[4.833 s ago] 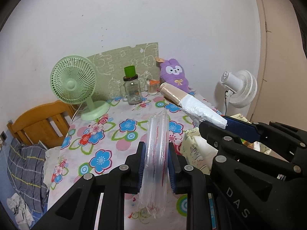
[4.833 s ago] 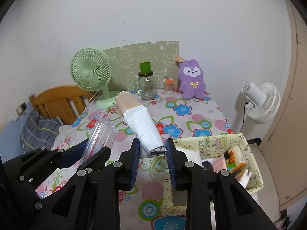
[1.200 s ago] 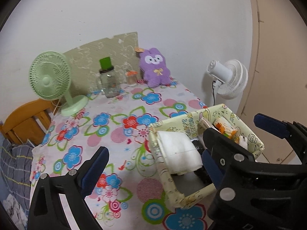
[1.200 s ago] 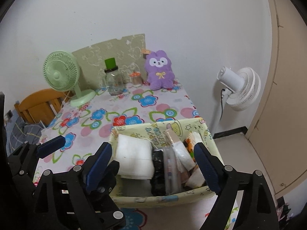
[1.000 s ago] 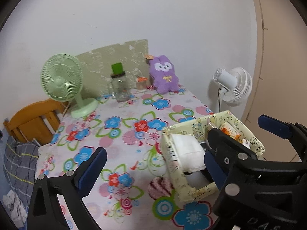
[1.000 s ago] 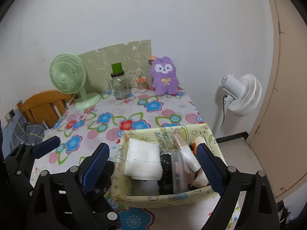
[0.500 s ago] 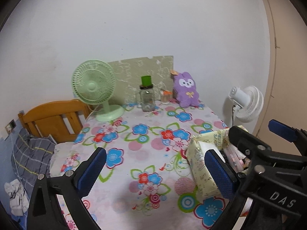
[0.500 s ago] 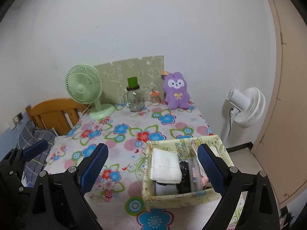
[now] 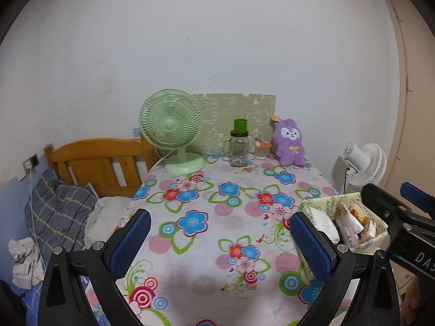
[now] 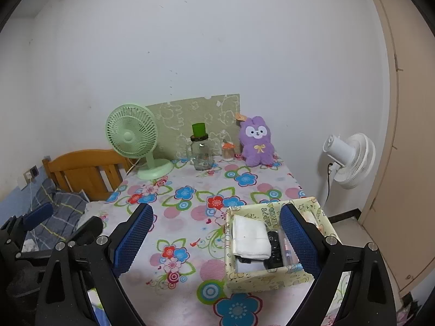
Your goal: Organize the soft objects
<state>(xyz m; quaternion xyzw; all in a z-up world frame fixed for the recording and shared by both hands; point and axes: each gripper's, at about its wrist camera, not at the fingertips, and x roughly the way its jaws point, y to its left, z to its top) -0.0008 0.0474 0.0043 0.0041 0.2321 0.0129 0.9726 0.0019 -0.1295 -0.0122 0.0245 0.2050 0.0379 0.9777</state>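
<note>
box [image 10: 258,278] – long axis toward wall

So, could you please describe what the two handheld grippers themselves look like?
Both the left gripper and the right gripper have matte black plastic frames with silver screws and blue, mesh-textured pads on the jaws. White lettering, "DAS", marks the right gripper's body.

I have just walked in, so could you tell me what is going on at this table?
A person is tidying soft items into the yellow patterned box at the table's near right. Both tools, left and right, hang open and empty above the floral tablecloth. The box holds a folded white cloth and other packets. The purple plush bunny sits at the back.
</note>
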